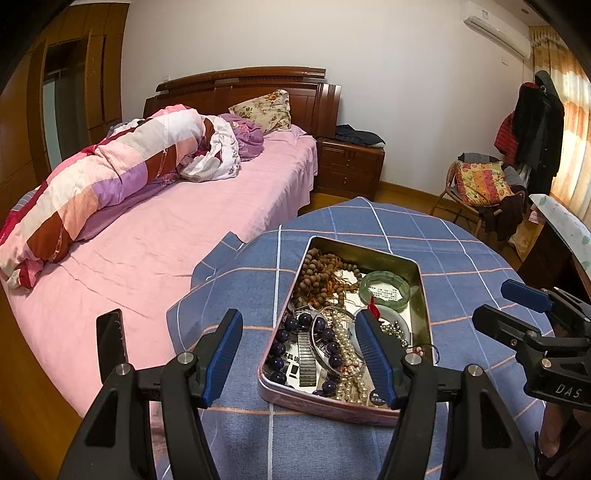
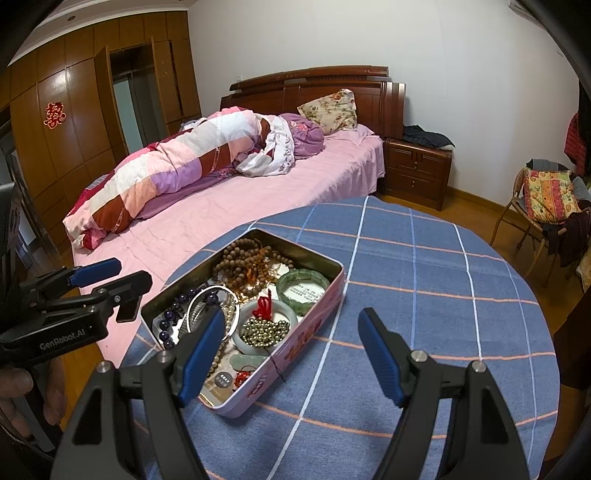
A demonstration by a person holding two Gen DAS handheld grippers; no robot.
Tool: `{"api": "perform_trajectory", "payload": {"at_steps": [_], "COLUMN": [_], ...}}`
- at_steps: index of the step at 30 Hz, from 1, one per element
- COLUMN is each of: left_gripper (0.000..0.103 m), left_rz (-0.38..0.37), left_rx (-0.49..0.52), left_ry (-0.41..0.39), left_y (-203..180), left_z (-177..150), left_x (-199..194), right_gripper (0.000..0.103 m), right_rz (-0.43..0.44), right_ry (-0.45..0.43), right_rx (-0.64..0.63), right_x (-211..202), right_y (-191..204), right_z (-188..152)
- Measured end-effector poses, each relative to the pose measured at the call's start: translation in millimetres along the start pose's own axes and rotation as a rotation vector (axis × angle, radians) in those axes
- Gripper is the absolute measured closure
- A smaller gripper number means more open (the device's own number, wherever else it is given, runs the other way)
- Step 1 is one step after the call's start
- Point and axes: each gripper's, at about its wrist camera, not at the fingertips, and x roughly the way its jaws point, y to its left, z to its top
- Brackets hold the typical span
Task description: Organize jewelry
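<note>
Only the right wrist view shows the red paper ornament (image 2: 54, 114) on the wardrobe; only the left shows the air conditioner (image 1: 496, 27). The open tin (image 1: 424, 295) sits on the blue-checked desk (image 2: 424, 258) beside the bed (image 1: 166, 236), holding wooden prayer beads (image 2: 240, 264), a green jade bangle (image 2: 303, 286), pearls (image 1: 345, 350) and purple beads (image 1: 325, 336). The left gripper (image 1: 299, 354) and right gripper (image 2: 291, 350) both hold their fingers spread, empty.

Left gripper (image 1: 299, 354) hovers over the jewelry tin (image 1: 424, 295) — jaws wide apart, empty.
</note>
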Motion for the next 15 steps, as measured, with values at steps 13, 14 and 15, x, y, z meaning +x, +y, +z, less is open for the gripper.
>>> {"api": "perform_trajectory", "payload": {"at_steps": [13,14,15], "left_gripper": [0.039,0.039,0.039], "left_rz": [0.040,0.040,0.045], "left_rx": [0.025,0.028,0.037], "left_ry": [-0.009,-0.013,-0.017], "left_y": [-1.3,-1.7,-2.7], "left_z": [-2.3,-2.5,-2.7], "left_x": [1.3,0.7,0.2], "right_gripper": [0.026,0.025,0.025], "right_rz": [-0.002,-0.001,-0.001], "right_ry": [0.004,0.005,0.007], "right_rx": [0.000,0.000,0.000], "right_x": [-0.5,-0.6,-0.7], "right_y": [-0.4,-1.0,-1.5], "right_z": [-0.4,-1.1,-2.0]}}
